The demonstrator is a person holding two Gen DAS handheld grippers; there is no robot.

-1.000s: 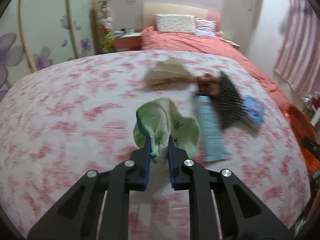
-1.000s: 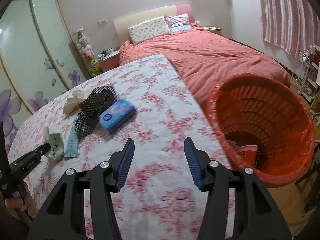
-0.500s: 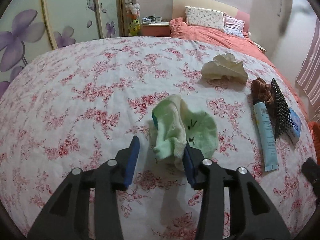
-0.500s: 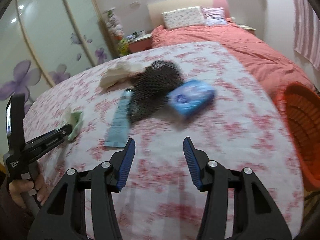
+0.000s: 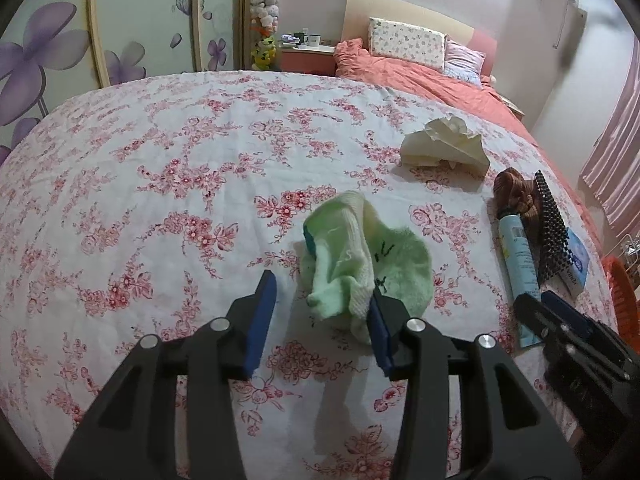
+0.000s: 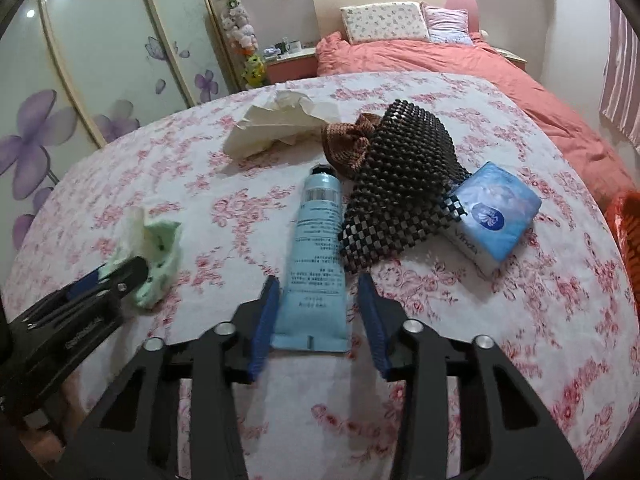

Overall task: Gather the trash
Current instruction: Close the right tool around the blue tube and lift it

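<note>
Right gripper (image 6: 316,312) straddles the crimped near end of the pale blue plastic tube (image 6: 318,236), its jaws just narrowing but not yet pressing, so it holds nothing. Closing this near the flat seam could let the tube squirt out or drag the black beaded mat (image 6: 396,192) touching its right side. Left gripper (image 5: 322,316) stands partly open beside the released green cloth (image 5: 360,256).
</note>
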